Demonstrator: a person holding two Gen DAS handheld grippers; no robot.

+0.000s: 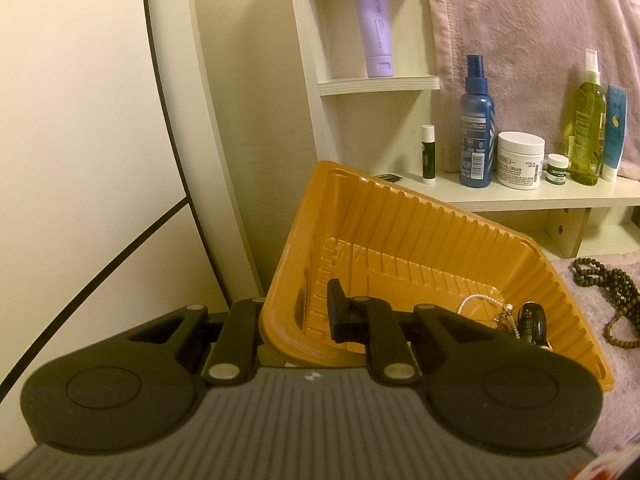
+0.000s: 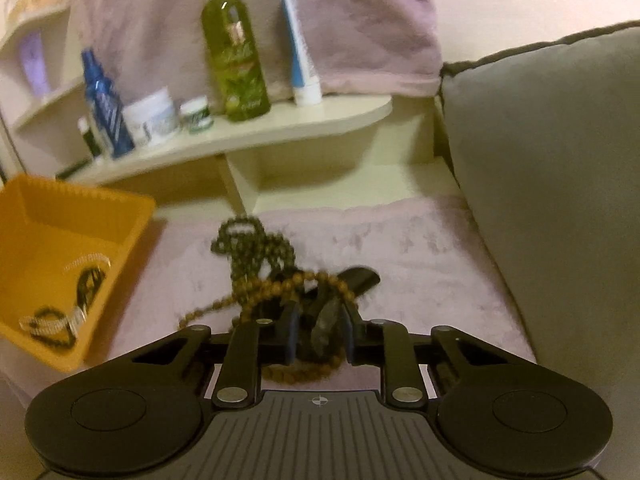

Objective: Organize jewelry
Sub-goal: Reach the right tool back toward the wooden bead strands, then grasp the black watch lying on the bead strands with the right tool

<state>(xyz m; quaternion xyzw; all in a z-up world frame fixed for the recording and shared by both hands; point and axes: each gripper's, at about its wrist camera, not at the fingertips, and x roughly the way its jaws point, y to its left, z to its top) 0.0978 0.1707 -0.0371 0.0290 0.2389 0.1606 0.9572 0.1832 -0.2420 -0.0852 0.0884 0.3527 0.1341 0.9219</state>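
Left wrist view: the left gripper [image 1: 320,316] is clenched on the near-left wall of the orange tray [image 1: 404,240], holding it tilted with the far rim raised. In the tray's low near-right corner lie a pearl strand [image 1: 478,300], a gold chain [image 1: 506,318] and one dark ring-shaped piece [image 1: 532,324]; three items counted. A dark bead necklace [image 1: 608,284] lies right of the tray on the pink cloth [image 1: 580,360]. On the far shelf [image 1: 520,196]: two spray bottles, two jars, one lip stick, one blue-and-white tube.

Right wrist view (blurred): the right gripper [image 2: 318,330] sits over a tangle of bead strands [image 2: 276,284] on the cloth, jaws narrowed around a dark clump with brown beads; whether the pads press cannot be told. At least two strands, one dark, one brown.

Judgement: pick-up step. Grip the bunched middle so both loops lift together, raise clear of the cloth, carry left into the steadied tray.
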